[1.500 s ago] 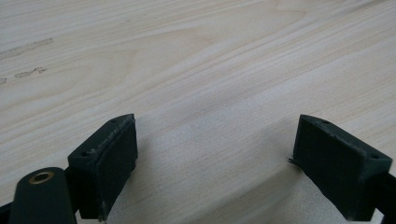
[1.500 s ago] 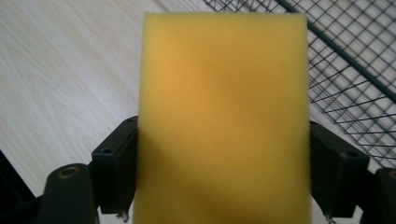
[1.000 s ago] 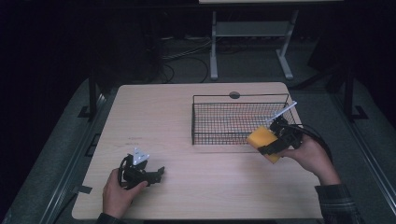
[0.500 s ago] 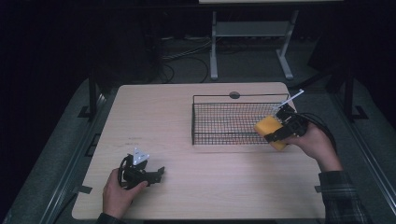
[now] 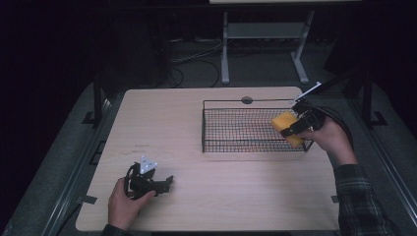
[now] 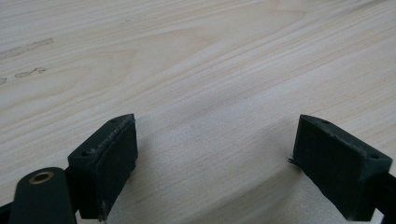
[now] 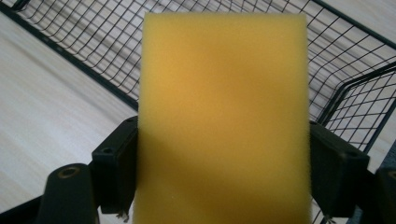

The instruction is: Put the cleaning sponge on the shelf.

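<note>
Clamping the yellow sponge (image 7: 224, 121) in your right hand-held gripper (image 5: 290, 131), you hold it over the wire basket's (image 5: 236, 147) right end. Your left hand-held gripper (image 5: 162, 183) rests on the surface (image 5: 196, 118), jaws apart and bare.

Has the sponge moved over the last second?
Yes. The yellow sponge, held in the right gripper, went from outside the wire basket's near rim to over its right end.

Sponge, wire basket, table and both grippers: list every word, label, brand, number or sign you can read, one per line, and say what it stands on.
None: no readable text on the yellow sponge, the wire basket, the table, the right gripper or the left gripper.
Faint dark scuffs on the tabletop in the left gripper view are marks, not letters.
</note>
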A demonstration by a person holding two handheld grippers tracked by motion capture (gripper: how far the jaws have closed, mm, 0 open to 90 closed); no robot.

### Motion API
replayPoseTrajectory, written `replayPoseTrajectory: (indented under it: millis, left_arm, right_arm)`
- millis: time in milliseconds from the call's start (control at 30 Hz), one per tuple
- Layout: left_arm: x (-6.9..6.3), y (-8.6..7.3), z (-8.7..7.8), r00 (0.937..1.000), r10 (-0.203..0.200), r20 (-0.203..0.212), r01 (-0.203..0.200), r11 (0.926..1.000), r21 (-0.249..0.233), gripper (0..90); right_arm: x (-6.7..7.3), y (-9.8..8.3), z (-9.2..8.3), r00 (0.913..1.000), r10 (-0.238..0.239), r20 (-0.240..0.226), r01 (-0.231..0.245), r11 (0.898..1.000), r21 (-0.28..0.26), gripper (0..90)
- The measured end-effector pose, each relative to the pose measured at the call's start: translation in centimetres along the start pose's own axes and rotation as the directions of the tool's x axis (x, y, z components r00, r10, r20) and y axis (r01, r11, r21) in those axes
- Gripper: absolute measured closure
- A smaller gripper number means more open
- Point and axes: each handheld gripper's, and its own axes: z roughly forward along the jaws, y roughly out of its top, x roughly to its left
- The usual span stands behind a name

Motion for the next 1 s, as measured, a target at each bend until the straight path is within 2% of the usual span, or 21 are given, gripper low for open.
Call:
replayPoseTrajectory:
  millis: [433, 1000]
  left_arm:
    - [0.0, 0.0, 0.0, 1.0, 0.0, 0.0, 0.0, 1.0, 0.0, 13.1]
    - [0.0, 0.0, 0.0, 1.0, 0.0, 0.0, 0.0, 1.0, 0.0, 13.1]
  right_arm:
    - [-1.6, 1.3, 1.8, 0.9989, 0.047, 0.008, -0.047, 0.999, 0.007, 22.2]
    - [-2.6, 2.9, 4.1, 0.9966, 0.077, 0.031, -0.077, 0.997, 0.0, 22.2]
